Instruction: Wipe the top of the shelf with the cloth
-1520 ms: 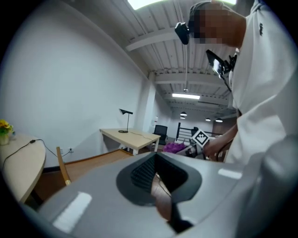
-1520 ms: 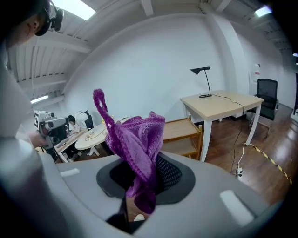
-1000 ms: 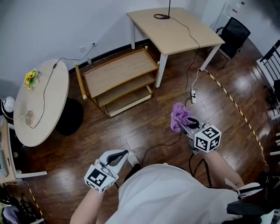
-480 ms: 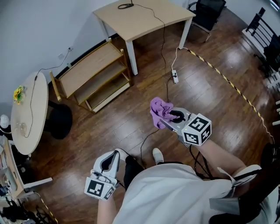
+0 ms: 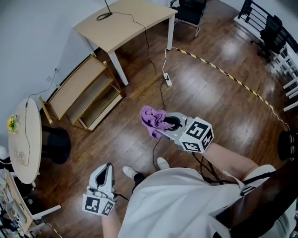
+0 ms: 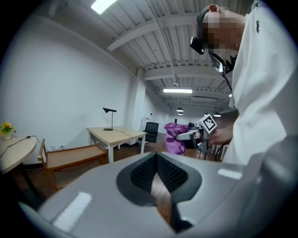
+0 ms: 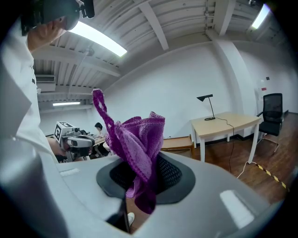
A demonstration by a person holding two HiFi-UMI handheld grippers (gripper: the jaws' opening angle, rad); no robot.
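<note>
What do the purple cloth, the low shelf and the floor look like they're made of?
Cloth: soft knitted or terry-like fabric, matte. The looped weave shows, and it droops in folds.
Shelf: light wood or wood-look board with a smooth satin finish. Faint pale grain shows on the tiers.
Floor: dark wood or laminate planks, glossy. Plank seams and bright reflections are visible.

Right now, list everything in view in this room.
shelf: one, light wood, by the wall
rectangular table: one, light wood, beside the shelf
lamp: one, black, on the rectangular table
round table: one, pale, left of the shelf
flowers: one bunch, yellow, on the round table
chair: one, black, behind the rectangular table
power strip: one, white, on the floor
cloth: one, purple, in the right gripper
left gripper: shut, empty
right gripper: shut on the cloth
</note>
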